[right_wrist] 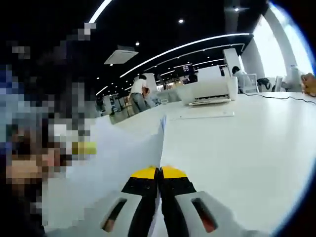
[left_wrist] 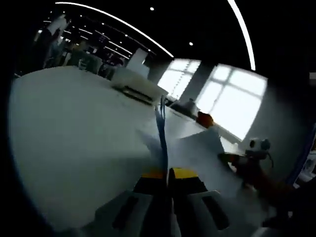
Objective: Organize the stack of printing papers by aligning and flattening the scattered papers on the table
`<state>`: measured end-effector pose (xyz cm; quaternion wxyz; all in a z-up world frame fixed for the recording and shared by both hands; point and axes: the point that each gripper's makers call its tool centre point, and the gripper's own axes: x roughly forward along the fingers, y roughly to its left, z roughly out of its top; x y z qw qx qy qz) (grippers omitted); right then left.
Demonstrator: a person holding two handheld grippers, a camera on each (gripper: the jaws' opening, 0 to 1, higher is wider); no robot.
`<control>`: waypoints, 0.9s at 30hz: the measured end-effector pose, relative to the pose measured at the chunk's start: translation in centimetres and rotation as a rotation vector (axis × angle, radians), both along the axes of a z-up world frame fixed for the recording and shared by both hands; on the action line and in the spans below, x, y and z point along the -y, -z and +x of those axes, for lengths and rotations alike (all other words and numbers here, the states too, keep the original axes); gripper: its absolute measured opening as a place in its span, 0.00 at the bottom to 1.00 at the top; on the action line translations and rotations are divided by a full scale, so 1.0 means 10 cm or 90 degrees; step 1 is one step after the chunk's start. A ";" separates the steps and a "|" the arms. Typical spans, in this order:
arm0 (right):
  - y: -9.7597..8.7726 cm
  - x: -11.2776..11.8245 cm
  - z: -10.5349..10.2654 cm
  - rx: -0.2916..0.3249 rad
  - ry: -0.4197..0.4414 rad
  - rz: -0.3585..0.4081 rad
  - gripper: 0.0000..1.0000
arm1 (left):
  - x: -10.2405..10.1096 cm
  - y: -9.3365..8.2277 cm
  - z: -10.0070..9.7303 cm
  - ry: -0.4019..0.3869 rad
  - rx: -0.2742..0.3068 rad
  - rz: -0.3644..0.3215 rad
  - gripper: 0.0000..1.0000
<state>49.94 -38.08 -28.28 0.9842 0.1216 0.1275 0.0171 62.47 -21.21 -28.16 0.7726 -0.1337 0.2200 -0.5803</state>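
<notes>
My left claw [left_wrist: 162, 174] is clamped on the papers [left_wrist: 197, 153], held edge-on above the white tabletop [left_wrist: 74, 143]. My right claw [right_wrist: 159, 174] pinches the same sheets too, with the printer [right_wrist: 207, 91] sitting well beyond them.

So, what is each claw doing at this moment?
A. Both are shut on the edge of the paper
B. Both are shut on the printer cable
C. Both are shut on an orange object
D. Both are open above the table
A: the left claw and the right claw each have the yellow tips closed on the paper, seen edge-on.
</notes>
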 end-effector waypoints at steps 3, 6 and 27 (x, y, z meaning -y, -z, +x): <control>-0.06 0.03 0.04 0.014 0.001 -0.023 0.00 | 0.02 0.01 0.03 -0.009 0.055 0.013 0.06; 0.02 0.16 0.06 -0.010 0.032 -0.087 0.00 | 0.07 0.02 0.02 -0.007 0.071 0.012 0.06; 0.24 0.25 -0.01 -0.081 0.053 -0.234 0.09 | 0.00 0.18 0.11 -0.068 0.193 0.112 0.17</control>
